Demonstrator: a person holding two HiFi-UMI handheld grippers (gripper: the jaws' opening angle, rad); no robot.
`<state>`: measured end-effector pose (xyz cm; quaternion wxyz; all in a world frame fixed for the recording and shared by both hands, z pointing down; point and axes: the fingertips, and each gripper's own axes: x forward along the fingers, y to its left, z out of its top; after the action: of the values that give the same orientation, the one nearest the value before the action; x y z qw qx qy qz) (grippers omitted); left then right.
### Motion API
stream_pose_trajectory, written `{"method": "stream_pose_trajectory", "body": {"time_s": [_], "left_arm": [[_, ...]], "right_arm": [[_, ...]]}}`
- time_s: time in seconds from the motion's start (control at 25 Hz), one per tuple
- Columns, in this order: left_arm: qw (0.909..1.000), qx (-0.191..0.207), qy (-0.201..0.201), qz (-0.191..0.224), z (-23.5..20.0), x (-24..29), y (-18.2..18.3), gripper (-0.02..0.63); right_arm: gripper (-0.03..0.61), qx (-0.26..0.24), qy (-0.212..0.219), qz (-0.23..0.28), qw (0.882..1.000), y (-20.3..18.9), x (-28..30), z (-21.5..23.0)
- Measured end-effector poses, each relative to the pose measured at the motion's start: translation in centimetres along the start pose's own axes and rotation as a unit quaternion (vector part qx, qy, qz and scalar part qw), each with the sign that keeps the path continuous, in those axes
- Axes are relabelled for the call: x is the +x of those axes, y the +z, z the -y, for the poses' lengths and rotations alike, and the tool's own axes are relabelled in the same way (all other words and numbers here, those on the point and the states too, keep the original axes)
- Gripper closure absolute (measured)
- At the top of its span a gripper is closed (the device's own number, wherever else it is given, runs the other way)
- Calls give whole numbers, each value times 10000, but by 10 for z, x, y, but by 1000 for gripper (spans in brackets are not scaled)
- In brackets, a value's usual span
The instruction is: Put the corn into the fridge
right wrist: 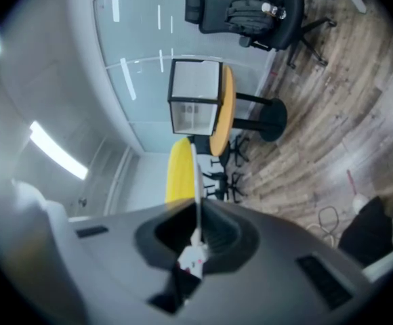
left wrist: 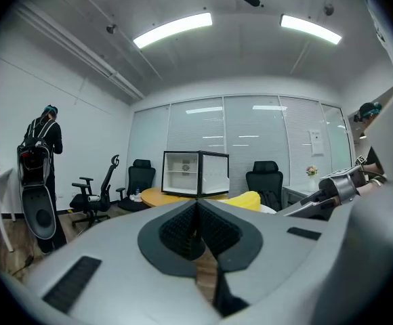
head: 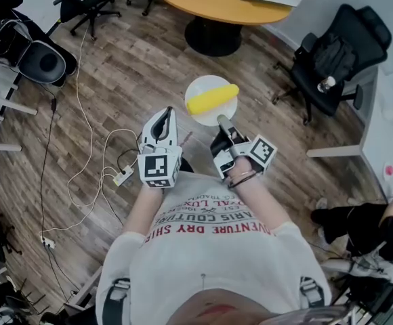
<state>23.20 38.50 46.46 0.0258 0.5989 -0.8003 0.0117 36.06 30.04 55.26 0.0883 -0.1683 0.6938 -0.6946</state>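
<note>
A yellow corn cob [head: 212, 99] lies on a small white plate [head: 198, 87] held out over the wooden floor. My right gripper [head: 222, 122] is shut on the plate's near rim. In the right gripper view the plate [right wrist: 195, 181] shows edge-on as a thin white line between the jaws, with the corn [right wrist: 179, 171] beside it. My left gripper [head: 168, 112] is left of the plate, shut and holding nothing. The small glass-door fridge [left wrist: 195, 173] stands ahead on a round yellow table [left wrist: 157, 196], its white shelves showing inside. It also shows in the right gripper view as the fridge [right wrist: 195, 105].
The round table [head: 217, 2] is at the top of the head view. A black office chair with a backpack [head: 335, 56] stands at the right, and more chairs [head: 88, 2] at the upper left. Cables and a power strip [head: 122, 176] lie on the floor. A person [left wrist: 42, 154] stands far left.
</note>
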Motion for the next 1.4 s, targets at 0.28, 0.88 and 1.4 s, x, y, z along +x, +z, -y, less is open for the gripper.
{"method": "stream_pose_trajectory", "body": {"time_s": [0.28, 0.88, 1.4], "left_arm": [[9997, -23, -237, -26, -62, 52, 11, 588], [9976, 127, -685, -42, -172, 133, 29, 588], [9984, -152, -538, 10, -219, 259, 29, 588]], "right_arm": [[541, 108, -149, 250, 9995, 1, 69, -8], [541, 225, -59, 648, 9976, 6, 202, -35], [541, 297, -176, 303, 9989, 81, 325, -26]]}}
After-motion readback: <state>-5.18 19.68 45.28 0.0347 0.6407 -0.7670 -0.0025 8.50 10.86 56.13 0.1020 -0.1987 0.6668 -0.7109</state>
